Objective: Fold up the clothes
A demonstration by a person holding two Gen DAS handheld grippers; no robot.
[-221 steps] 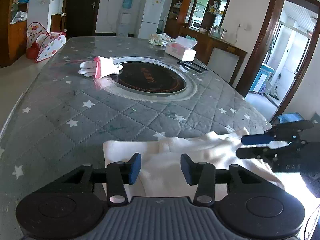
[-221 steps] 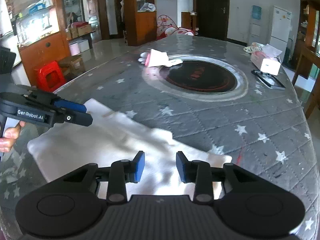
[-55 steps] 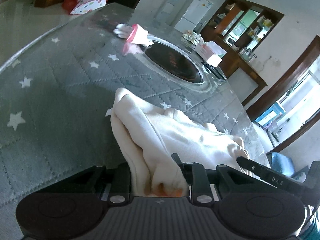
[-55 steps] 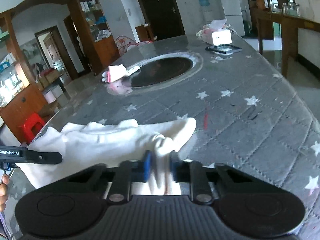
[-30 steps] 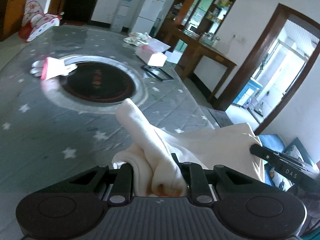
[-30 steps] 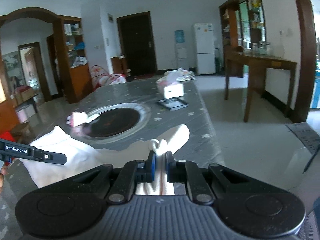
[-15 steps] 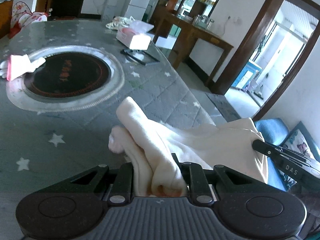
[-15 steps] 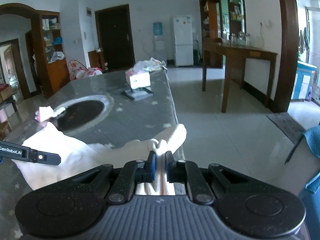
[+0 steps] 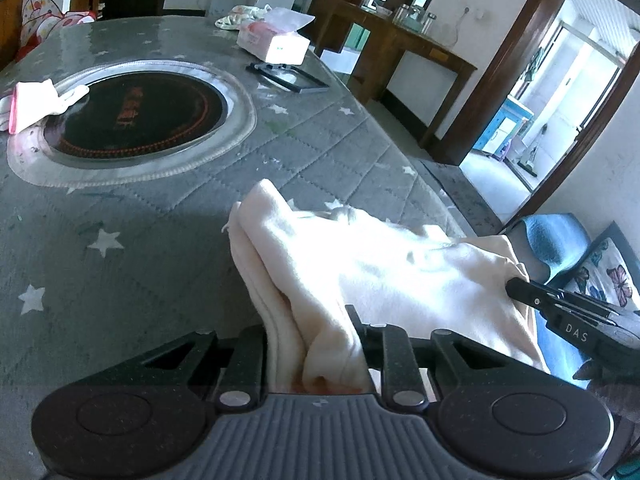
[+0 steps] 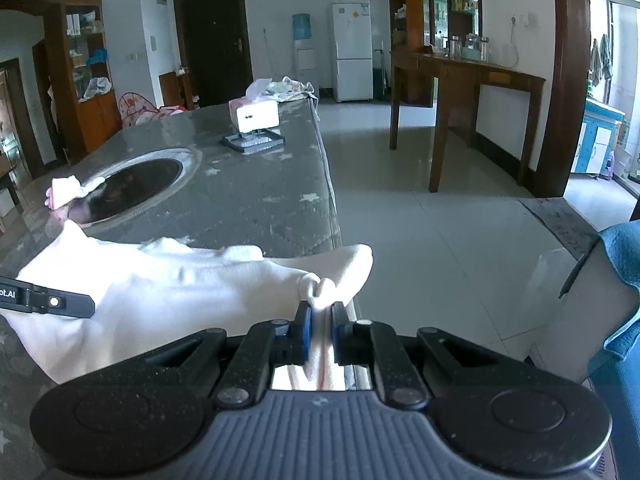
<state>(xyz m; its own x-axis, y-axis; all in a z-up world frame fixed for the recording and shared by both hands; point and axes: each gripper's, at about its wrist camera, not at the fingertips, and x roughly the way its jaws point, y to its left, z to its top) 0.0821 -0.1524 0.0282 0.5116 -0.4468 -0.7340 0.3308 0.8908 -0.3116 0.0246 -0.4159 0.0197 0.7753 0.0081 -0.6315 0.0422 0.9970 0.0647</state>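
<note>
- The cream garment (image 9: 384,264) hangs stretched between both claws at the worktop (image 9: 168,216) corner, partly past its edge.
- The left claw (image 9: 316,344) is easing open around a thick bunch of cloth; the right claw (image 10: 319,330) pinches a thin corner tight.
- Its long axis runs claw to claw, along the near edge.
- Best lowered evenly and kept taut, so that the fold lands flat.

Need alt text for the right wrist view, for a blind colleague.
The right tongs pinch a bunched edge of a cream garment draped over the near corner of a grey star-patterned table. The left tongs enter from the left.
</note>
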